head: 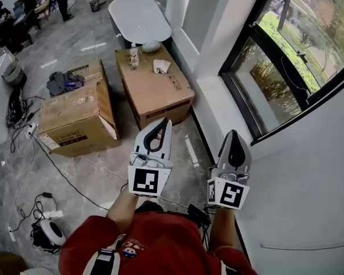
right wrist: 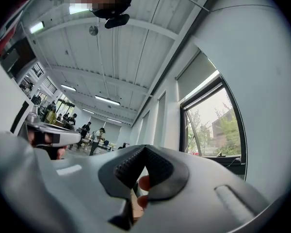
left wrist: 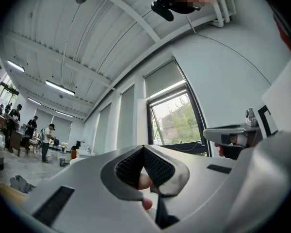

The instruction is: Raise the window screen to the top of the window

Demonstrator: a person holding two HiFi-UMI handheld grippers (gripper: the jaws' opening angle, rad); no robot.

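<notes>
Showing both tongs held level in front of your chest, short of the window (head: 286,56) that stands to the right and farther off. The left tongs (head: 162,123) are closed tip to tip with nothing between the pads; the right tongs (head: 234,133) are likewise pressed together and empty.

The window screen (left wrist: 165,79) appears in both gripper views as a grey panel covering the upper part of the glass, with trees showing below its lower edge. From the head view the screen itself cannot be made out. Well apart from either tongs, it is not yet touched.

The screen is probably light, its sheet thin and soft, so pinching the sheet itself risks creasing or pulling it askew. Any stiffer strip along the lower edge, if there is one, looks the better hold. Taking it with the two tongs spaced apart should keep it level as it rises.

Two cardboard boxes (head: 155,87) sit on the floor (head: 92,171) to the left.
</notes>
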